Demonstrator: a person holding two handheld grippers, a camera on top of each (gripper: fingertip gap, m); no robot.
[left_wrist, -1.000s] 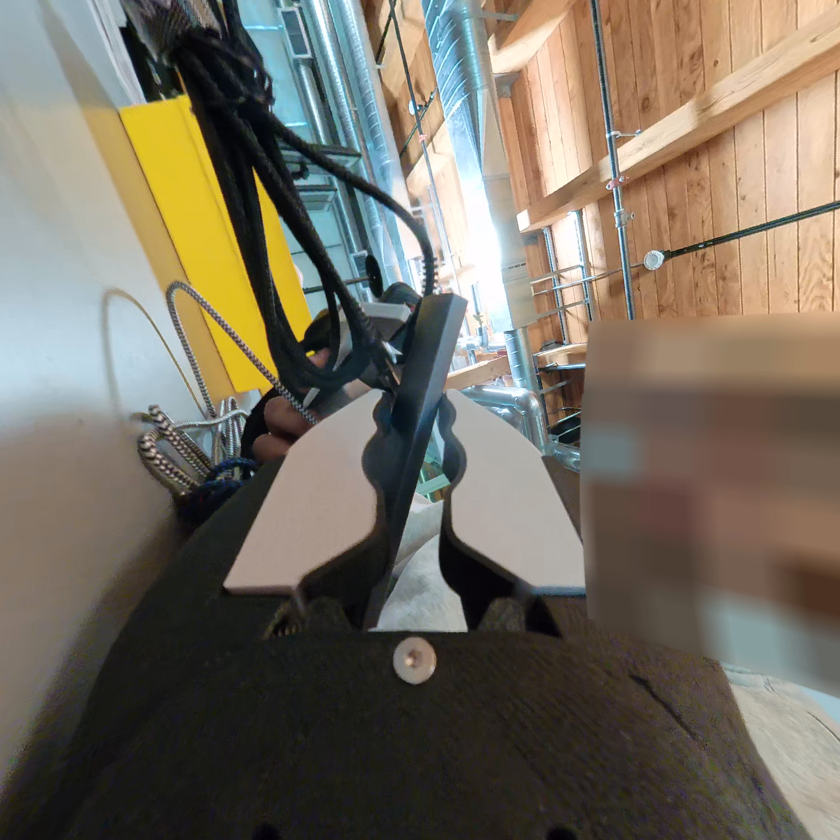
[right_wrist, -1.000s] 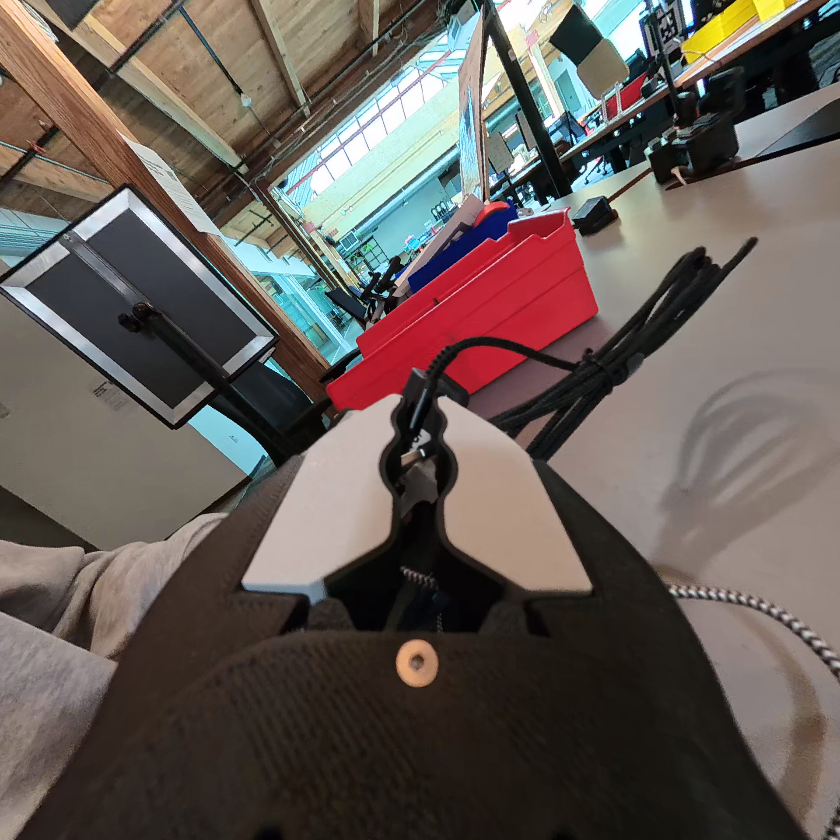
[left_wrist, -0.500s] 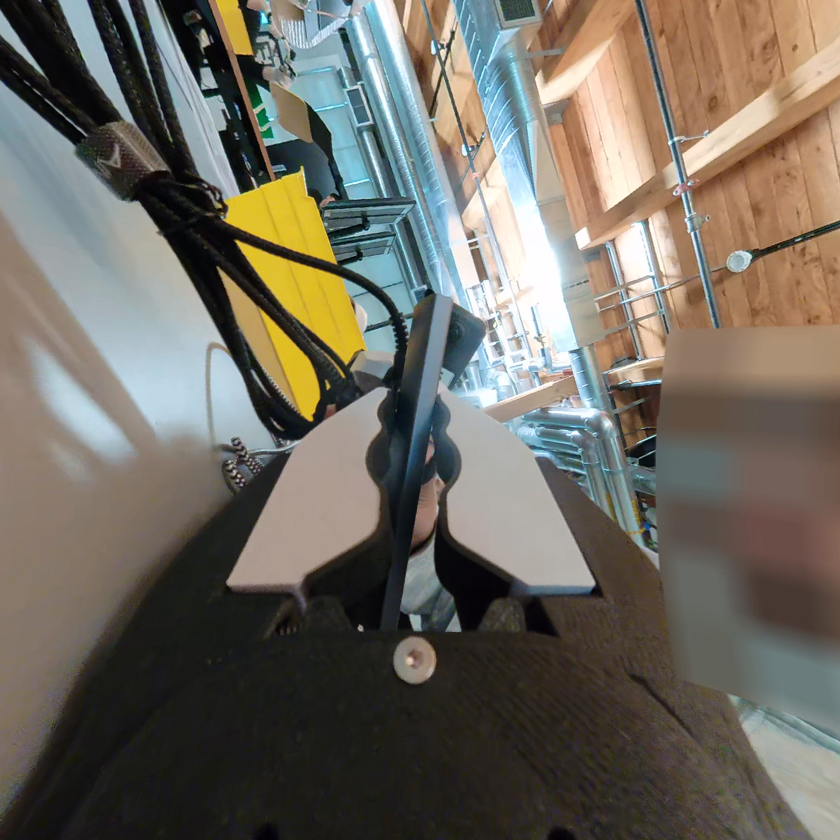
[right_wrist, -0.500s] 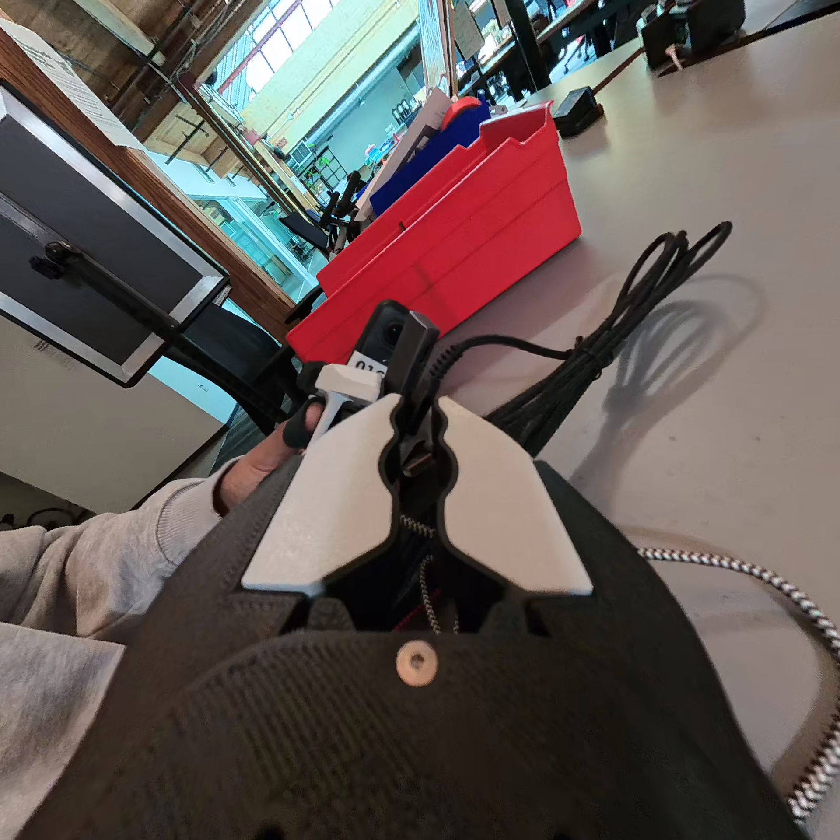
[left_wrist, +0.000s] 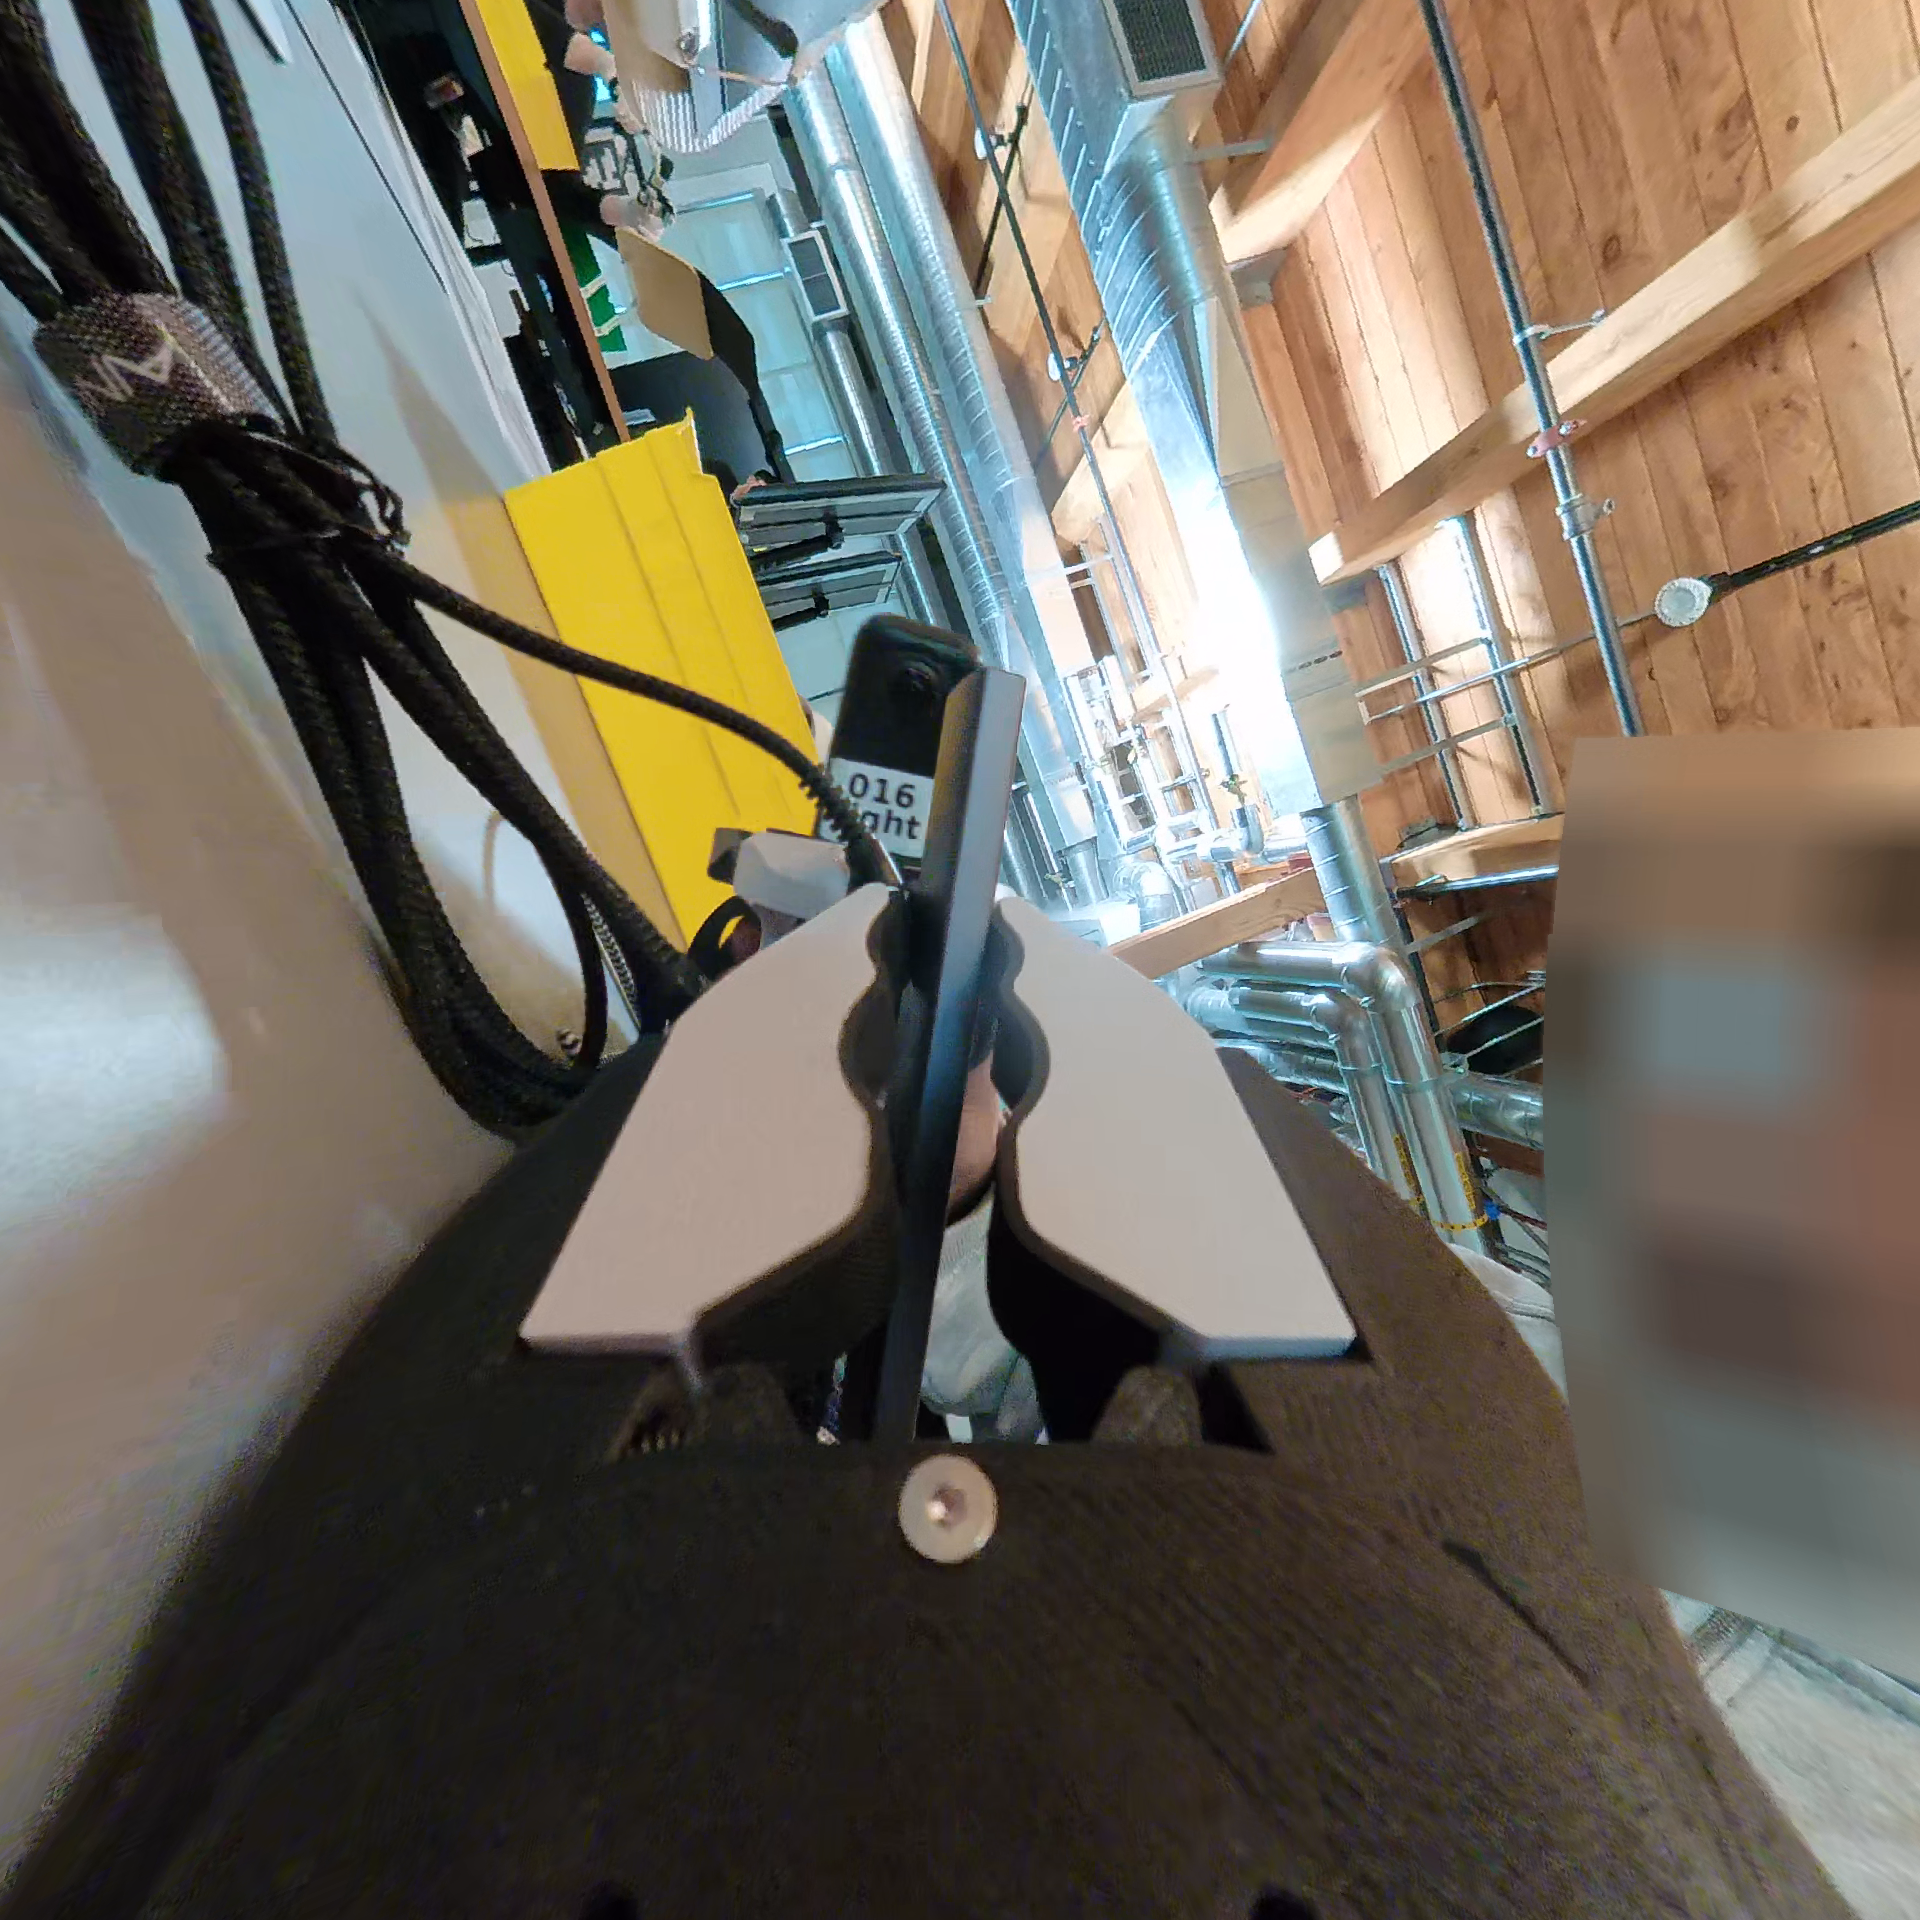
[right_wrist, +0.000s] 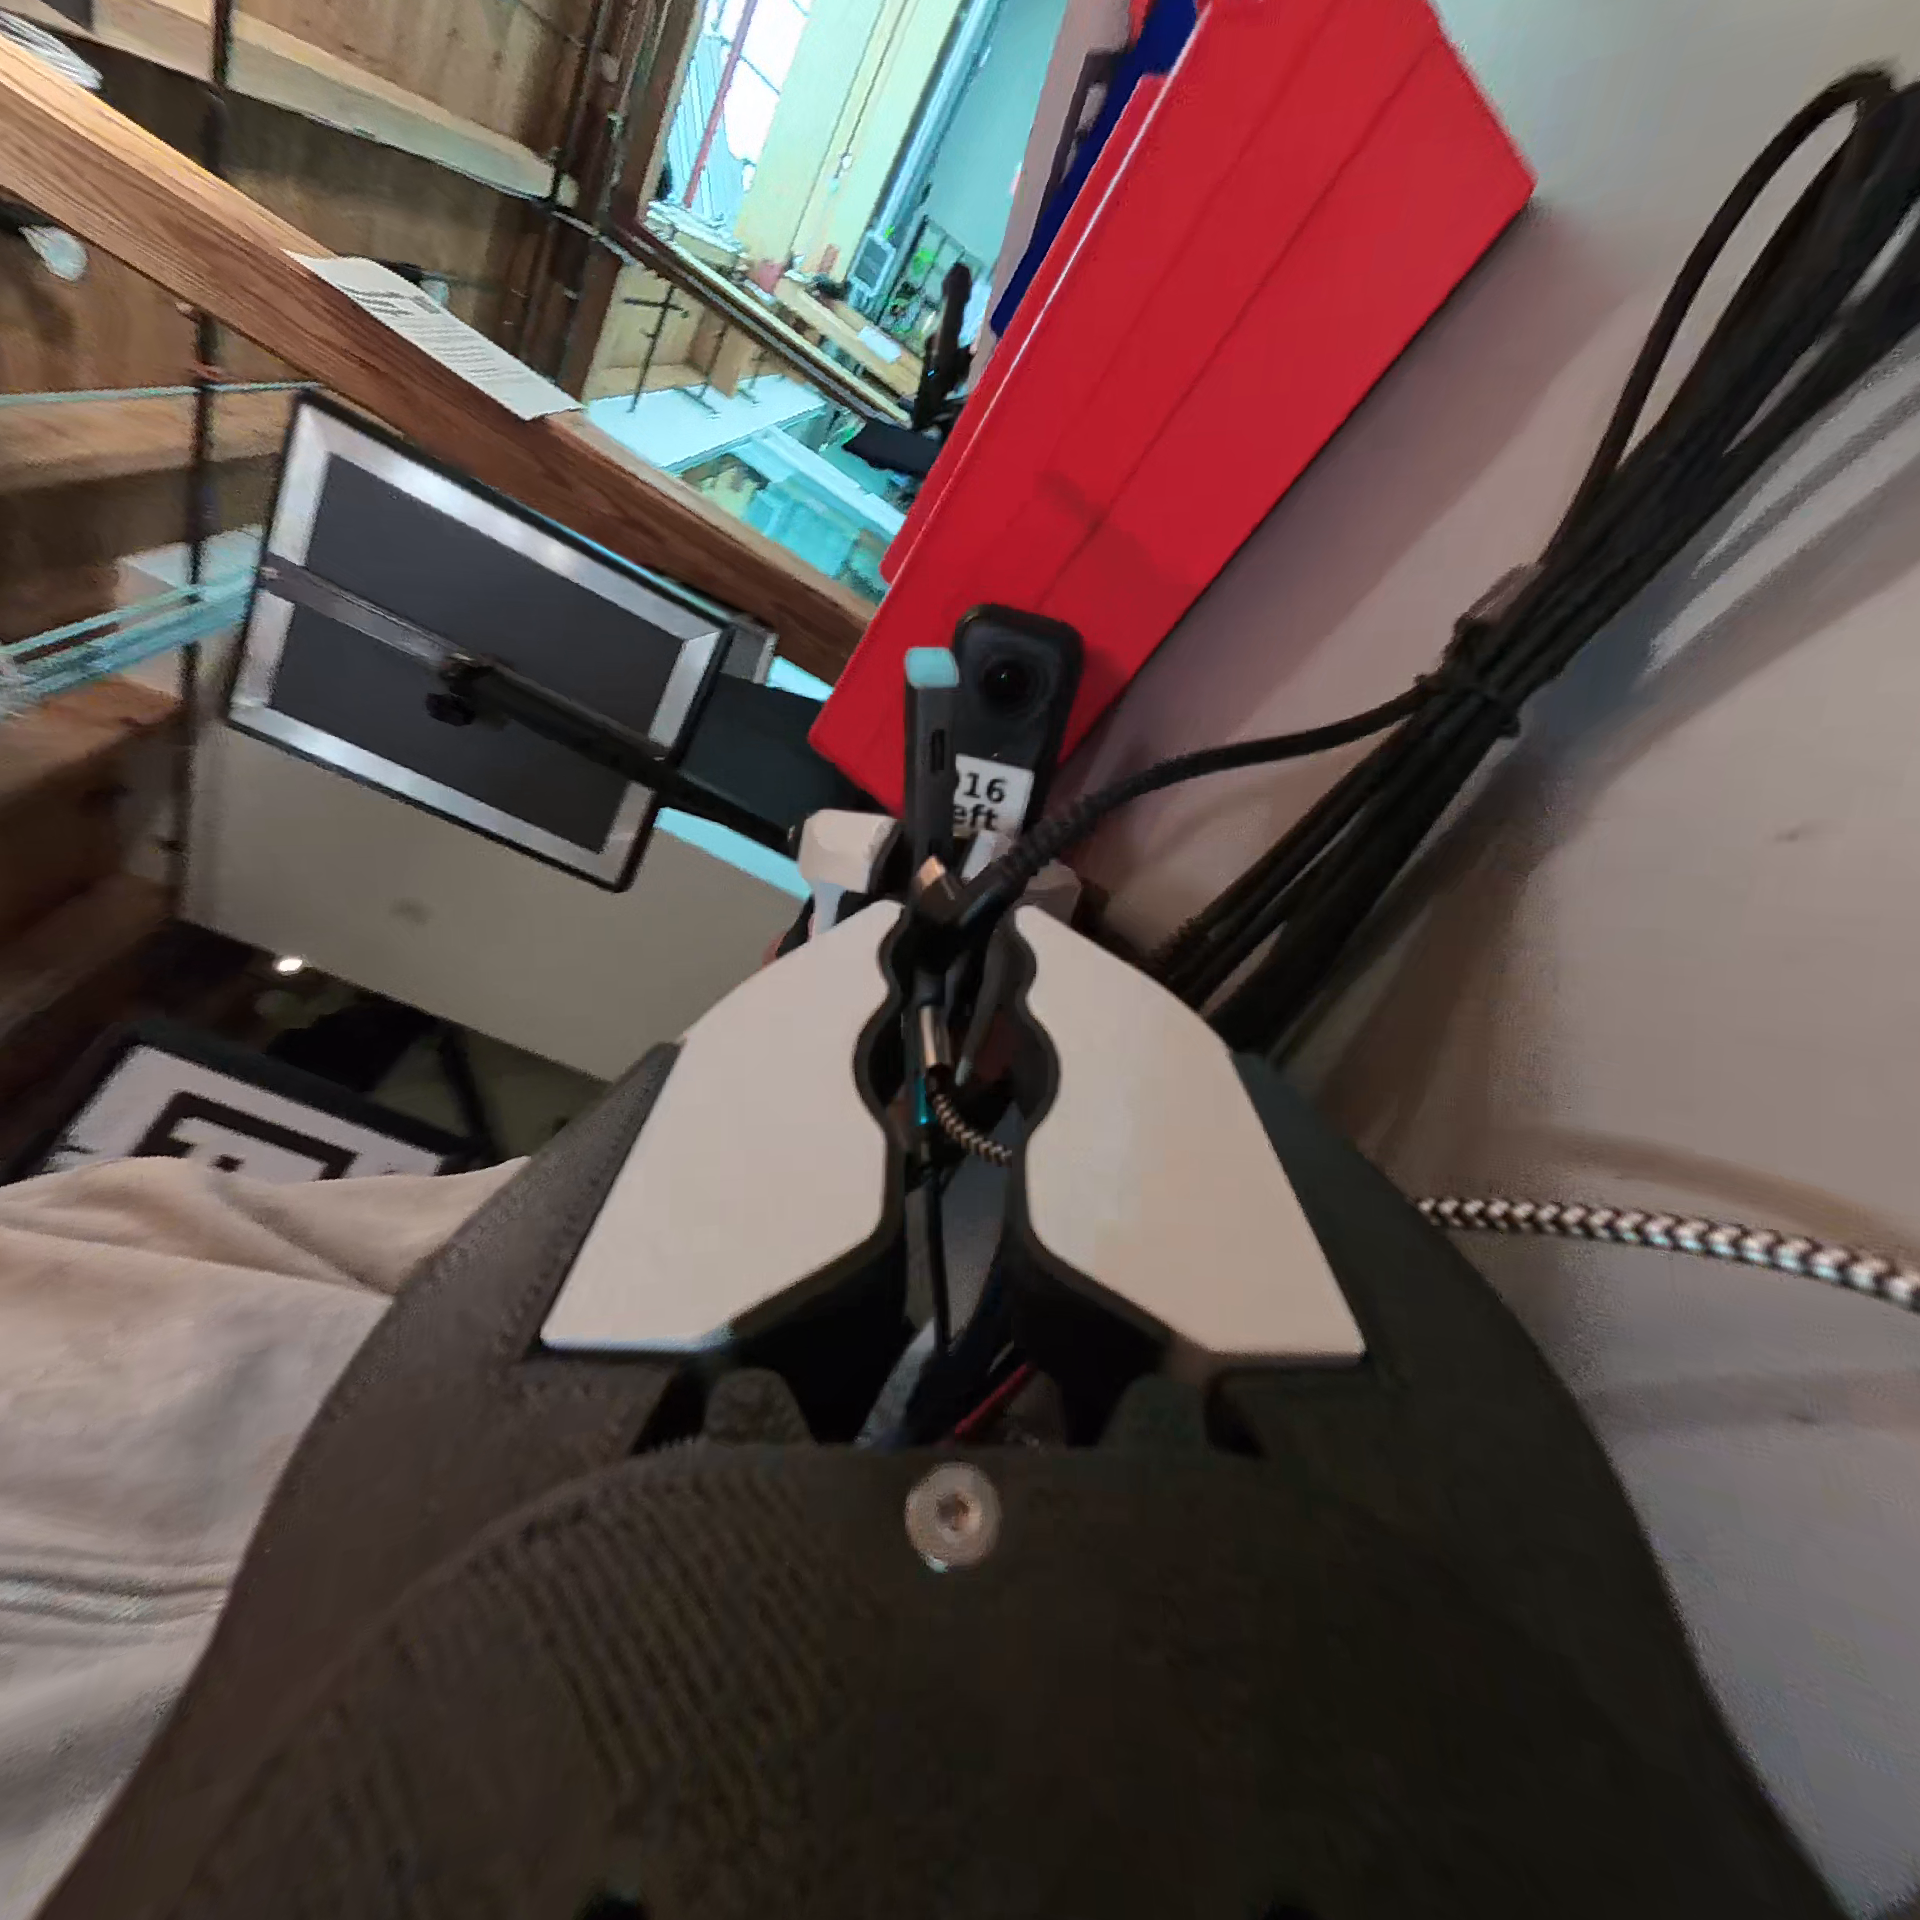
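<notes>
In the left wrist view my left gripper (left_wrist: 940, 904) is shut on a thin dark phone-like slab (left_wrist: 971, 790), held edge-on and sticking out past the fingertips. Just beyond it is my right gripper (left_wrist: 790, 868), facing me. In the right wrist view my right gripper (right_wrist: 951, 914) is shut on the metal plug (right_wrist: 940, 894) of a black braided cable (right_wrist: 1143, 790). The plug tip sits next to the slab's narrow edge (right_wrist: 928, 738), where a small port shows. The left gripper's camera (right_wrist: 1013, 686) is right behind the slab.
The pale table (right_wrist: 1662, 935) carries a red bin (right_wrist: 1226, 364), a tied bundle of black cables (right_wrist: 1558, 644) and a black-and-white striped cable (right_wrist: 1662, 1247). A yellow bin (left_wrist: 665, 644) stands behind the bundle (left_wrist: 343, 675). A grey sleeve (right_wrist: 156, 1351) is at left. Only a small space, under 4 cm, lies between the two pairs of fingers.
Both grippers have swung round to face each other. The plug in the right gripper has come up close to the slab's edge. Both stay shut on what they hold.
</notes>
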